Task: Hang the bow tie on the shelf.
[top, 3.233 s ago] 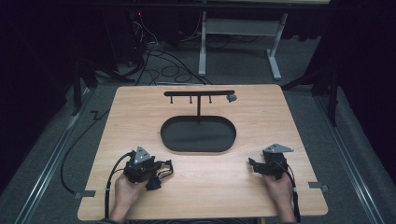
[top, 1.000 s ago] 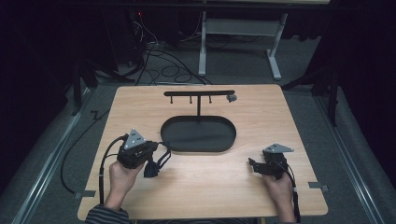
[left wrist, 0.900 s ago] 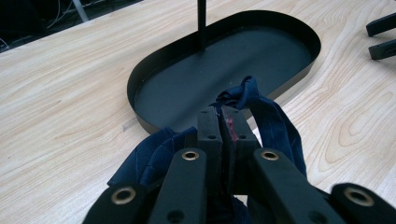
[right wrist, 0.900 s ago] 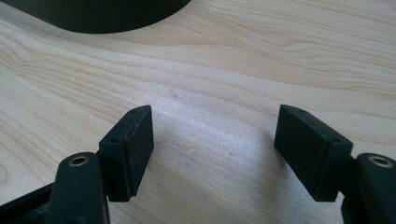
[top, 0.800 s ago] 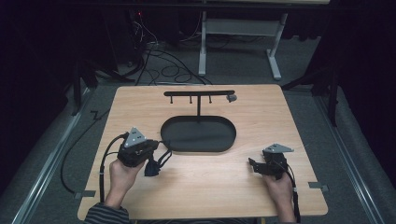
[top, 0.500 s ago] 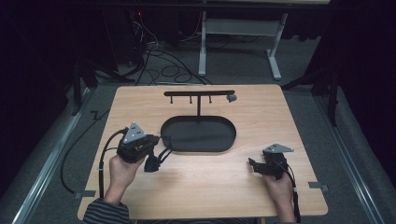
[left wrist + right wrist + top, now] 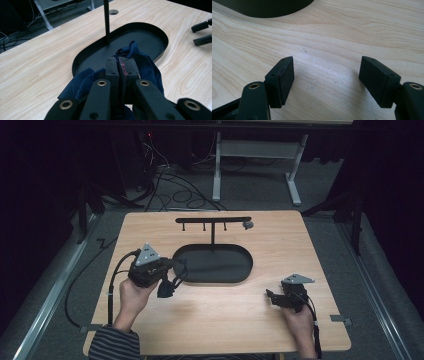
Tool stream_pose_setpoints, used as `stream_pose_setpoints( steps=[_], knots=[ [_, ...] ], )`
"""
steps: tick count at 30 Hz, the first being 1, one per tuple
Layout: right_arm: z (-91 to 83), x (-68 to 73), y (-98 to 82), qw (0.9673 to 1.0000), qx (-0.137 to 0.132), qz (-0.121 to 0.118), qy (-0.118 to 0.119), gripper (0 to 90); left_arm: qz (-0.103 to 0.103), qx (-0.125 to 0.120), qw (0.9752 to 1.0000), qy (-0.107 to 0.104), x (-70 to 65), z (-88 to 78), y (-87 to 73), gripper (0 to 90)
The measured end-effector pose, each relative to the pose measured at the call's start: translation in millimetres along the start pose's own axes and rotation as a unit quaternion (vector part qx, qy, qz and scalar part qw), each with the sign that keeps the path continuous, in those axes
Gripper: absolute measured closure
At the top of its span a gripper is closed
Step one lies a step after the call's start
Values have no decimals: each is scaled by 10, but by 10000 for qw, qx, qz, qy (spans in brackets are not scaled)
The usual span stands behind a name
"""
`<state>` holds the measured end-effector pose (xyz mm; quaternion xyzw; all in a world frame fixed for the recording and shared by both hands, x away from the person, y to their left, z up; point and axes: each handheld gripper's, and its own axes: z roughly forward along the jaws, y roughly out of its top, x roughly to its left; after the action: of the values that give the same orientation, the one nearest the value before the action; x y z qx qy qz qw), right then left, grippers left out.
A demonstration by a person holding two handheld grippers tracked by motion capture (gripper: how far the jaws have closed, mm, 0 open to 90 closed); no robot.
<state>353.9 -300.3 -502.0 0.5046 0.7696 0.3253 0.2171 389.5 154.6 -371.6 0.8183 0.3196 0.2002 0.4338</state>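
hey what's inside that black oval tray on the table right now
Little: the black oval tray holds the foot of the thin stand post. The rest of its visible floor looks bare. The blue cloth pinched in the left gripper hides the tray's near end, so that part cannot be checked.

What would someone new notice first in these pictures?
Probably the left claw, shut on a bunched dark blue cloth at the near left rim of the black oval tray mid-table. A thin T-shaped rack rises from the tray's far side. The right claw rests open on the bare wooden table at the near right.
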Motion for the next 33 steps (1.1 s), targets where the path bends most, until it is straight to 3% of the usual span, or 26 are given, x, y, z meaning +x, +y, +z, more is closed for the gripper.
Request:
stream_pose_setpoints(
  steps=[31, 33],
  knots=[
    [-1, -1, -1, 10000, 3, -11, 3, 296, -152, -261, 9995, -25, 167, 73, 408, 868],
    [-1, -1, 0, 10000, 1, -2, 5, 296, -117, -250, 9996, 63, 166, 87, 417, 867]
  ],
)
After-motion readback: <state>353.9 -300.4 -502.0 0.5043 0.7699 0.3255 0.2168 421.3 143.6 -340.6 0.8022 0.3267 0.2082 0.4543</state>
